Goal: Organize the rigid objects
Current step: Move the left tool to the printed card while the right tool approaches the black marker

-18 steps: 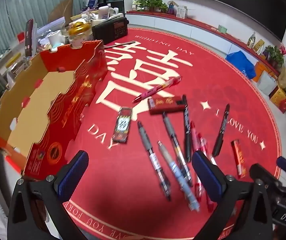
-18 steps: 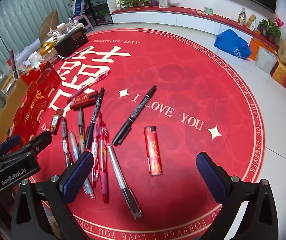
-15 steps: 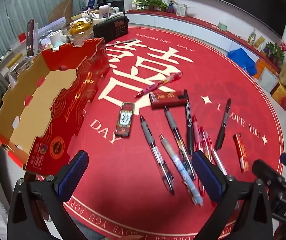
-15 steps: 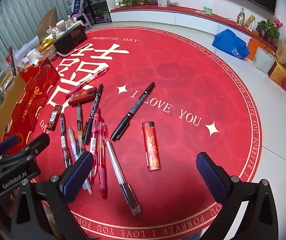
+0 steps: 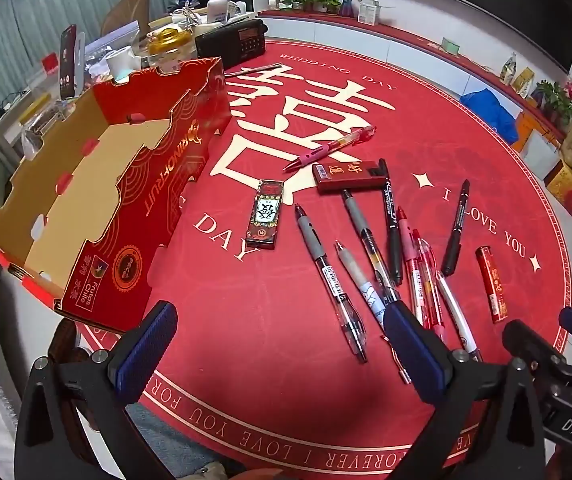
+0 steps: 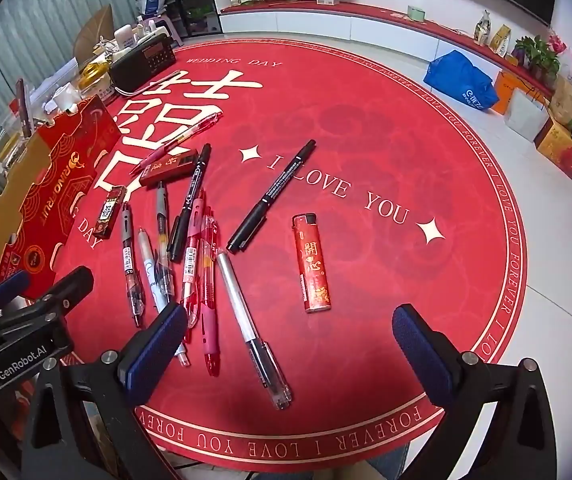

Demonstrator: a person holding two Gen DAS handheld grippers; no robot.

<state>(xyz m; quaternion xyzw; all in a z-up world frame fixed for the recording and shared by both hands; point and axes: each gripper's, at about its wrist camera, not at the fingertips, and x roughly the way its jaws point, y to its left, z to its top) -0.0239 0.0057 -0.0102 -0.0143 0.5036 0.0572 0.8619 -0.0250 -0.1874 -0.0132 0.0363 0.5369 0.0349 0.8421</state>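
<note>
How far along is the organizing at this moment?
Nothing looks done: the cardboard box is empty. Nothing is in hand; the left gripper and right gripper are open, fingers apart. Left: the pens, red lighter and small boxes on the mat.

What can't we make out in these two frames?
- Box floor near its right wall: left view, that wall hides it; the right view shows only its outside.
- Pen tips: left view, left claw finger covers them.
- Pen ends: right view, right claw finger covers them.
- Clutter behind box: small, overlapping.
</note>
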